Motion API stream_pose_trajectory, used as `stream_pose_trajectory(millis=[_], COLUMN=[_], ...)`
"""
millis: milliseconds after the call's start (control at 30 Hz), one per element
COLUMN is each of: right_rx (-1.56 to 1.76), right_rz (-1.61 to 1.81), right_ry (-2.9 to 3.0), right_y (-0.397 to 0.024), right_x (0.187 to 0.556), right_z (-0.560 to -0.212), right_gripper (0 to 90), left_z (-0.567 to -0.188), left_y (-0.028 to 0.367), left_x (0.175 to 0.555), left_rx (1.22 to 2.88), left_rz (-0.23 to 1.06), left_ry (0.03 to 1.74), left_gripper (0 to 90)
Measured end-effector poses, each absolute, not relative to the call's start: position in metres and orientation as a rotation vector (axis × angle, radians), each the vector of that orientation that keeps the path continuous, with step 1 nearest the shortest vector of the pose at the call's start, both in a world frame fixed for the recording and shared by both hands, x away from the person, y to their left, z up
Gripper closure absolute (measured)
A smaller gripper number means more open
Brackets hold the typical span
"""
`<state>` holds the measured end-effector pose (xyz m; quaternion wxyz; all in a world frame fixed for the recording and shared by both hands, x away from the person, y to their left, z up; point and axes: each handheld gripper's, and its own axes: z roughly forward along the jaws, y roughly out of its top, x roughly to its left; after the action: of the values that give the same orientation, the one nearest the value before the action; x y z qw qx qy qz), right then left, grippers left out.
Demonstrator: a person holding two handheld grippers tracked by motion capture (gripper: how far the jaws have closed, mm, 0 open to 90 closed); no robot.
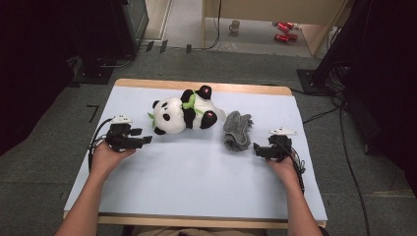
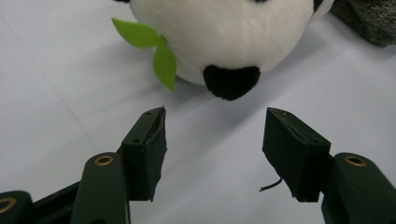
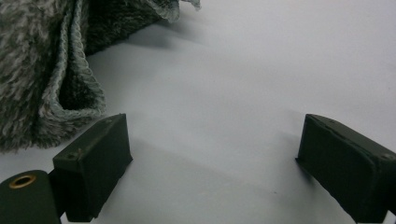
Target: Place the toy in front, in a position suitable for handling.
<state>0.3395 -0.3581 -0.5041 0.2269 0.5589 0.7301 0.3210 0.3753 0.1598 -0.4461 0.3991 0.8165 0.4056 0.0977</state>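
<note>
1. The left gripper (image 1: 146, 140) is pointing at the panda plush (image 1: 183, 114), which is lying toward the far edge of the table (image 1: 196, 182); its jaws are standing apart around bare surface, gripping nothing.
2. The right gripper (image 1: 256, 149) is sitting wide open and empty just beside the grey knitted cloth (image 1: 237, 130), right of the panda.
3. Risk, I'd say: the left pads are heading for the rounded head, so they could be slipping off the soft plush or snagging the green leaf (image 2: 154, 49).

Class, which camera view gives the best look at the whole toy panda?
The high view: the whole panda lies on the table. The left gripper view shows just its white head, a black ear and green leaves up close. The right gripper view faces the grey knit.
</note>
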Motion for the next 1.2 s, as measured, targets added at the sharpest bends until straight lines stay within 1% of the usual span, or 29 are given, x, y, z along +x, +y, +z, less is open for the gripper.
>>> stream_pose_trajectory(millis=[200,467,633,700,800,933,1200], right_rx=[1.540,1.538,1.538,1.537,1.538,1.539,1.537], right_rz=[0.884,0.884,0.884,0.883,0.883,0.882,0.882], right_ry=[2.012,2.012,2.012,2.012,2.011,2.011,2.011], right_y=[-0.358,-0.358,-0.358,-0.358,-0.358,-0.358,-0.358], right_x=[0.340,0.339,0.339,0.339,0.339,0.339,0.339], right_z=[-0.504,-0.504,-0.504,-0.504,-0.504,-0.504,-0.504], right_gripper=[8.6,8.6,8.6,8.6,8.6,8.6,8.6], left_z=[-0.433,-0.422,-0.416,-0.409,-0.402,-0.391,-0.376], left_y=[0.148,0.136,0.128,0.121,0.118,0.111,0.097], left_x=[0.381,0.388,0.394,0.396,0.402,0.409,0.424], left_rx=[2.077,2.067,2.085,2.112,2.092,2.100,2.082], left_rz=[0.245,0.210,0.230,0.269,0.247,0.253,0.217], left_ry=[0.988,0.981,0.960,0.930,0.926,0.914,0.895], left_gripper=[38.7,37.8,38.5,40.1,39.2,37.1,37.3])
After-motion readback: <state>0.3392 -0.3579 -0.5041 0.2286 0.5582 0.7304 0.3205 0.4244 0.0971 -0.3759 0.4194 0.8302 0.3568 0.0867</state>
